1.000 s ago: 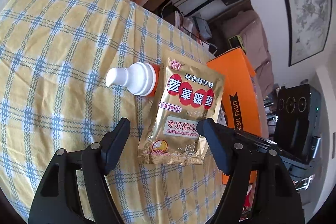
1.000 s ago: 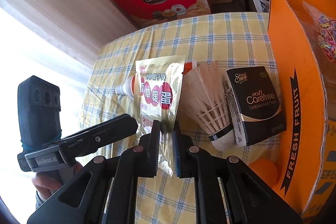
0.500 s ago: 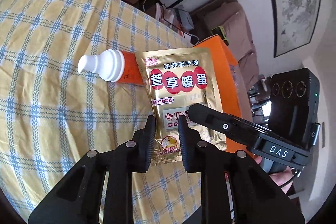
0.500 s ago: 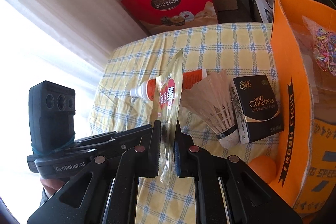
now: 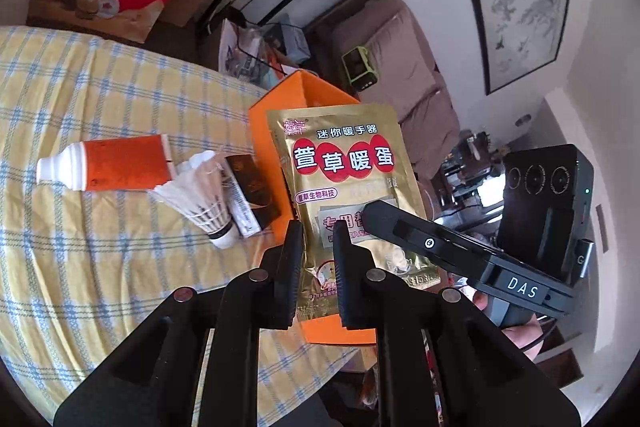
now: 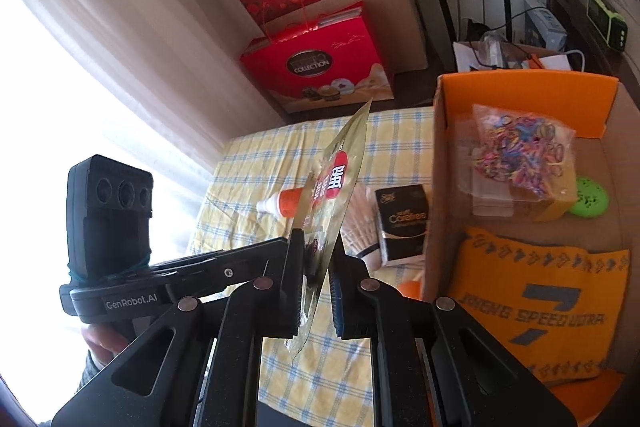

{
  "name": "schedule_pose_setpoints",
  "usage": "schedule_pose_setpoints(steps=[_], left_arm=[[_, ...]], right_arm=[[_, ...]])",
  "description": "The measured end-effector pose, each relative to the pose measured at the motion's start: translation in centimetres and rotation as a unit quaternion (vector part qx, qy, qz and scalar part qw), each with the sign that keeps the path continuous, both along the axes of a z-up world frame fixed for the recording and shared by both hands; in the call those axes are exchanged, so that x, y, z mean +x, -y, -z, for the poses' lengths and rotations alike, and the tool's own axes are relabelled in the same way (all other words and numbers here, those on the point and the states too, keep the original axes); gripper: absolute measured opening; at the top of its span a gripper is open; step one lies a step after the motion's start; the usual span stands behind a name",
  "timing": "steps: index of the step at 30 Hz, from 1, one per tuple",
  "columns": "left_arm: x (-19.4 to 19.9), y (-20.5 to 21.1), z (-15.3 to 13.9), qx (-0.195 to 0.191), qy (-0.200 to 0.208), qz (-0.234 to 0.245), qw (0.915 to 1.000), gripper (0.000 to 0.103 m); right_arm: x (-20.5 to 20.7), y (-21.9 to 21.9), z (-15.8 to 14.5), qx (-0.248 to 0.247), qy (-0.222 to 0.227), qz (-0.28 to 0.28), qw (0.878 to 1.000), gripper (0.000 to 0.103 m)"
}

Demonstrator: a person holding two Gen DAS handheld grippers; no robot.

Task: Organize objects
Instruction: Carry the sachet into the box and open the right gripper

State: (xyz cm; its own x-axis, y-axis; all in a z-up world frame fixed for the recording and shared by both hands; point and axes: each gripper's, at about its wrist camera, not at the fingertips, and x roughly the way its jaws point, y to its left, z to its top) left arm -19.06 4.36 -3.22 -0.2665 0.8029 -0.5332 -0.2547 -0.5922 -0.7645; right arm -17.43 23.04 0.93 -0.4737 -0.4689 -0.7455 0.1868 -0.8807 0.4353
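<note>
Daylight floods in from the window [image 6: 48, 115], blown out to white in the right wrist view. The gold pouch [image 5: 344, 187] carries glare. Both views bend strongly toward dark, rounded corners; centres stay sharp.

**What sits on the checked cloth**

A table with a yellow and blue checked cloth [image 5: 100, 99] holds the things. Ahead and to the left of the left gripper [image 5: 316, 247] lies an orange tube [image 5: 116, 167] with a white cap. Next to it lies a white shuttlecock [image 5: 202, 195], touching a small black tissue pack [image 5: 252, 191]. A big orange box [image 6: 524, 91] stands just right of the pack. An orange ball [image 6: 408, 289] peeks out near the box.
</note>
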Motion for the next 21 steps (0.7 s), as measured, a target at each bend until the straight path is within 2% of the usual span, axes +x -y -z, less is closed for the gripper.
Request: schedule_pose_setpoints(steps=[12,17,19,21], left_arm=[[-1.5,-12.2,-3.1,-0.03,-0.01,0.054,0.998,0.013],[-2.2,-17.5,-2.7,-0.042,-0.004,0.071,0.9966,0.013],[-2.7,-19.8,-2.3,-0.061,-0.009,0.068,0.9958,0.012],[-3.1,-21.8,-1.8,-0.072,-0.01,0.077,0.9944,0.005]], right_arm=[[1.8,-10.7,-3.3,0.032,-0.011,0.079,0.996,0.011],[1.4,-15.4,-3.2,0.035,-0.001,0.117,0.993,0.011],[1.0,-17.1,-3.0,0.036,0.004,0.129,0.991,0.011],[0.5,-18.5,-2.6,0.046,0.007,0.135,0.99,0.011]])
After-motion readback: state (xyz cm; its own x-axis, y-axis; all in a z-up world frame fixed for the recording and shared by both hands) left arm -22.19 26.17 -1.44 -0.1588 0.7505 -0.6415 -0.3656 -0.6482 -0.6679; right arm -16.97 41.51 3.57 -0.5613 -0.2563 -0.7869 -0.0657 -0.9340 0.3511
